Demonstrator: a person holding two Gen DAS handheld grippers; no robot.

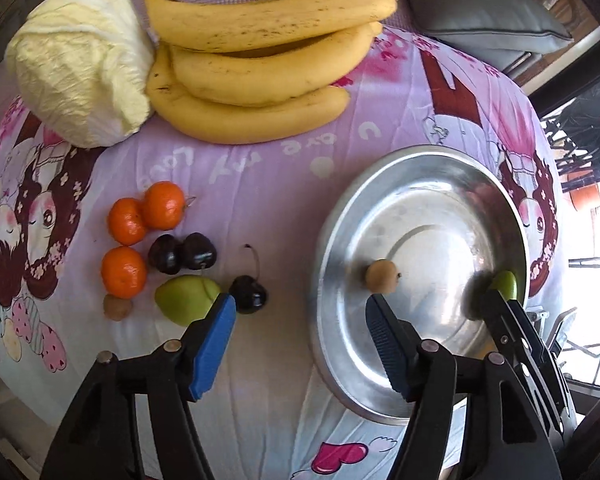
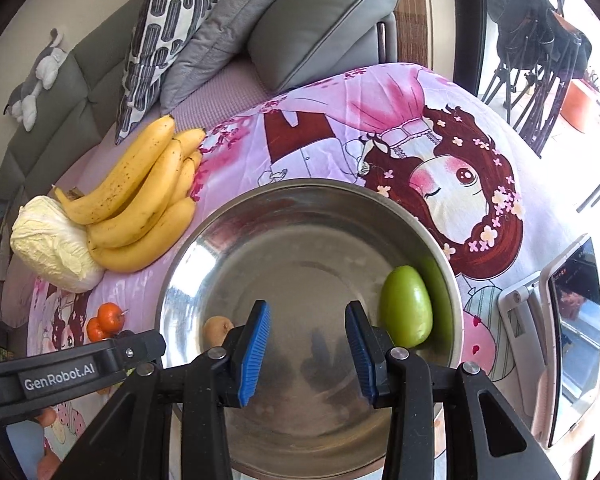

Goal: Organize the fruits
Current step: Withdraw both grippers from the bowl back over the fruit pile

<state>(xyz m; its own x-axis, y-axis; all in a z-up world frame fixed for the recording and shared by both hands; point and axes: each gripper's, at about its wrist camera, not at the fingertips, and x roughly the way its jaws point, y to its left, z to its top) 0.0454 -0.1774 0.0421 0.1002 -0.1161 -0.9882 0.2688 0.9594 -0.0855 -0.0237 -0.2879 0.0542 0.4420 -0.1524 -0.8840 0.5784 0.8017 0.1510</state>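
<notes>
1. Metal basin point(image 2: 188, 264) sits on cartoon bedsheet point(image 1: 260, 160); green fruit point(image 2: 407, 306) lies against its right wall, small brown fruit point(image 2: 217, 330) near left rim.
2. Banana bunch point(image 1: 260, 72) & cabbage point(image 1: 80, 60) lie touching, far side, well apart from basin.
3. On the sheet to the left of basin: three tangerines point(image 1: 125, 270), a second green fruit point(image 1: 186, 298), dark cherries point(image 1: 180, 254), one brown fruit.
4. Left gripper point(image 1: 300, 312): jaws spread, nothing held. Right gripper point(image 2: 306, 320): jaws parted over basin, empty.
5. Next pick probably best taken from pile's near edge; single cherry point(image 1: 249, 294) gripped lightly, stem avoided.
6. Cluster tight; neighbours may be nudged or rolled.
</notes>
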